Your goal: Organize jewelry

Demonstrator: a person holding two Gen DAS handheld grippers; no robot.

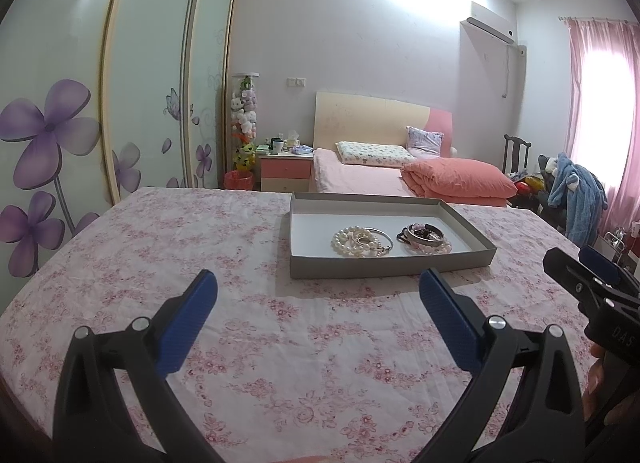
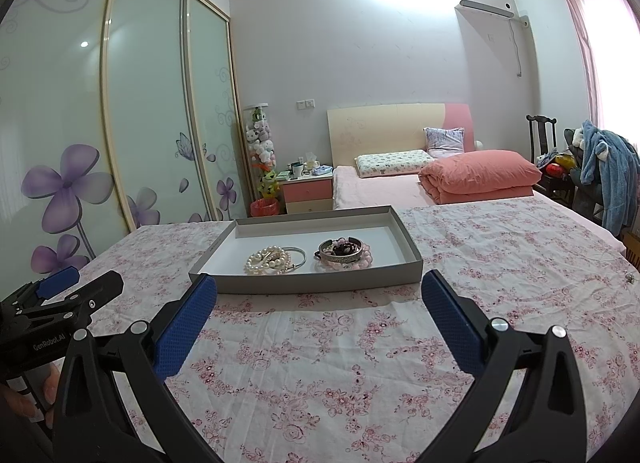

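Note:
A shallow grey tray (image 1: 384,263) (image 2: 320,283) sits on the floral tablecloth. In it lie a white pearl bracelet with a silver bangle (image 1: 360,242) (image 2: 274,259) on the left and a pile of pink beads, a metal bangle and dark pieces (image 1: 426,239) (image 2: 346,253) on the right. My left gripper (image 1: 318,291) is open and empty, short of the tray's near wall. My right gripper (image 2: 320,295) is open and empty, just before the tray's near wall. Each gripper shows at the edge of the other's view (image 1: 580,267) (image 2: 80,283).
The table is covered by a pink floral cloth (image 1: 240,343) (image 2: 340,363). A small metal piece (image 2: 631,278) lies on the cloth at far right. Behind are a bed (image 1: 380,179), a nightstand (image 1: 286,171), a wardrobe with sliding doors (image 1: 80,103) and a chair with clothes (image 1: 572,191).

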